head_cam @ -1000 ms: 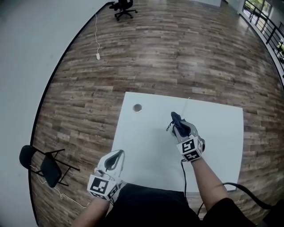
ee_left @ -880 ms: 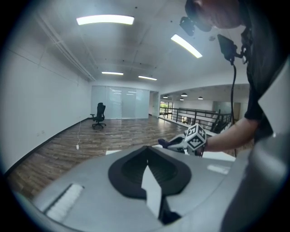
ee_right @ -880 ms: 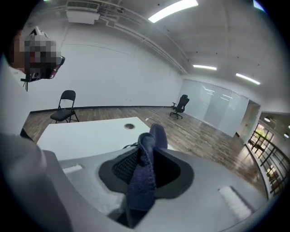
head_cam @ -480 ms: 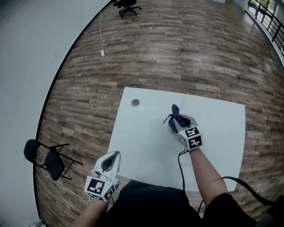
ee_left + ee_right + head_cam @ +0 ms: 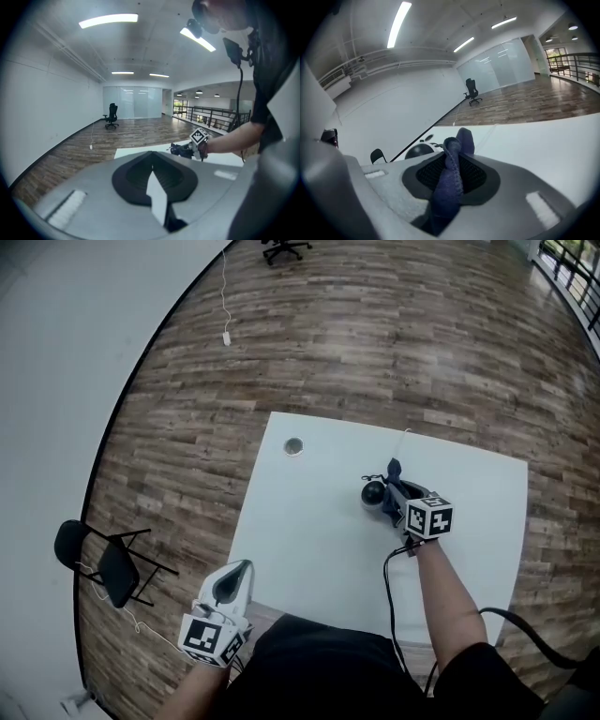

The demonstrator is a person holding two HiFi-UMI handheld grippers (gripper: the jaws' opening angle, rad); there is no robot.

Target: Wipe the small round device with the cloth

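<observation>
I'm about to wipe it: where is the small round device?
Head view: the device sits on the white table, right of centre, just left of the right gripper holding the cloth.

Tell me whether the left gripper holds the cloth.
No: the left gripper has its jaws together with nothing between them, while the dark blue cloth sits pinched in the right gripper.

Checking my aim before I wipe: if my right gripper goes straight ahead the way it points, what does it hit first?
Likely the white table, led by the cloth it grips. The black round device sits just left of that line, though depth is unclear.
</observation>
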